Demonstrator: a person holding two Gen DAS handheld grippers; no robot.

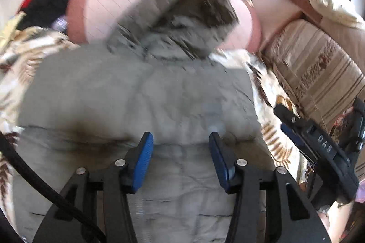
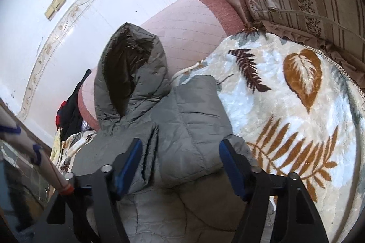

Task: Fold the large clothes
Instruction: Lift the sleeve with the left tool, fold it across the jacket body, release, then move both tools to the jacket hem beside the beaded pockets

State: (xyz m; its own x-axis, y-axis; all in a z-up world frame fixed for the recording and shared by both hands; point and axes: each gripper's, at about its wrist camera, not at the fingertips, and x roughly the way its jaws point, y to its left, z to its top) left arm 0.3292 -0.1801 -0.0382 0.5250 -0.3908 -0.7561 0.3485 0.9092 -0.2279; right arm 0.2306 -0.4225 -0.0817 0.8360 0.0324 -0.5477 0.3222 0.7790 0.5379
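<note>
1. Leaf-print blanket (image 2: 296, 106) covers the sofa; the grey jacket (image 2: 182, 119) lies on it, hood (image 2: 130, 64) farthest away.
2. Its long axis runs straight ahead of both grippers.
3. Left gripper (image 1: 181, 142) and right gripper (image 2: 181, 149) hang over its body, jaws apart, holding nothing.

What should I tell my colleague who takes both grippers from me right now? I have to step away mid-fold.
Left gripper: open, holding nothing, above the jacket's body.
Right gripper: open, holding nothing, over a folded-in side panel of the jacket.
The grey hooded puffer jacket lies on the leaf-print blanket on the sofa, hood spread toward the pink armrest. A dark clothes pile sits beyond it.
Done: the sides look folded in over the body.
Left: probably fold the hood down and then fold the body in half; the lower hem is out of view, so check it first.
</note>
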